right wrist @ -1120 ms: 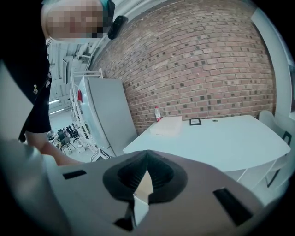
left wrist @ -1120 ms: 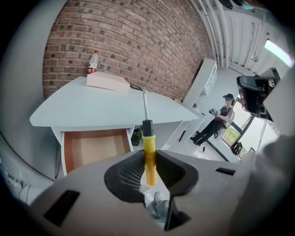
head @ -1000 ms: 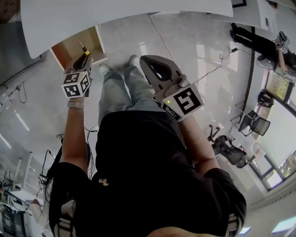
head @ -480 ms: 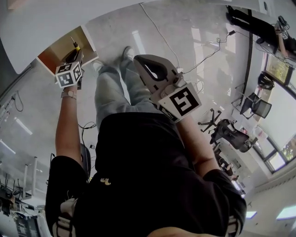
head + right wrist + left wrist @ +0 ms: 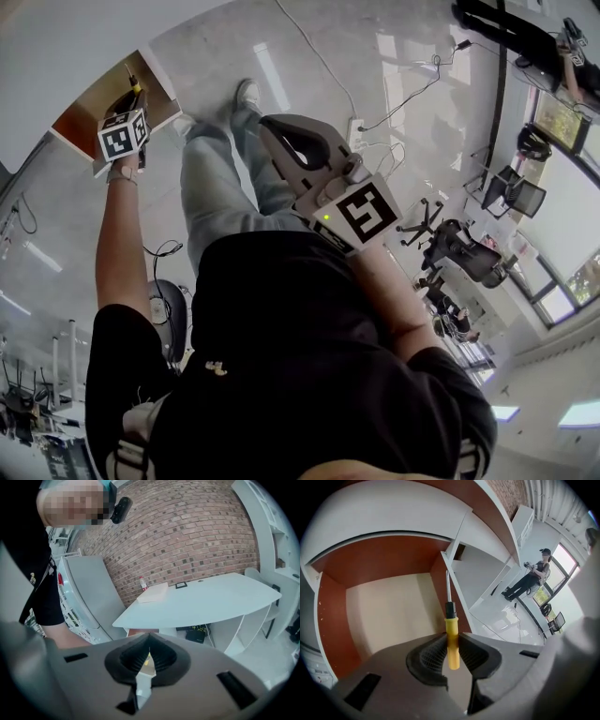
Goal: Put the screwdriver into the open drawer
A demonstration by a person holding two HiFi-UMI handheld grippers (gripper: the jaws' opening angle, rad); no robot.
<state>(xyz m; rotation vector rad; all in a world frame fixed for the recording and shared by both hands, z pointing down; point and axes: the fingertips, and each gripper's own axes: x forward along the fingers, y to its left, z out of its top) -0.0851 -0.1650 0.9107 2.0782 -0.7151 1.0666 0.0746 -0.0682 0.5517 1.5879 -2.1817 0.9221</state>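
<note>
Your left gripper [image 5: 452, 641] pinched the screwdriver [image 5: 451, 625] near the right wall of the open drawer [image 5: 389, 606] — dropped there, it could clip that wall and fall outside; your right gripper [image 5: 149, 660] was pressed together, empty

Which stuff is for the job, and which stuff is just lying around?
For the job:
- screwdriver, held in the left gripper
- open drawer in front of it

Just lying about:
- white table
- floor cables
- office chair
- right gripper, shut, holding nothing
</note>
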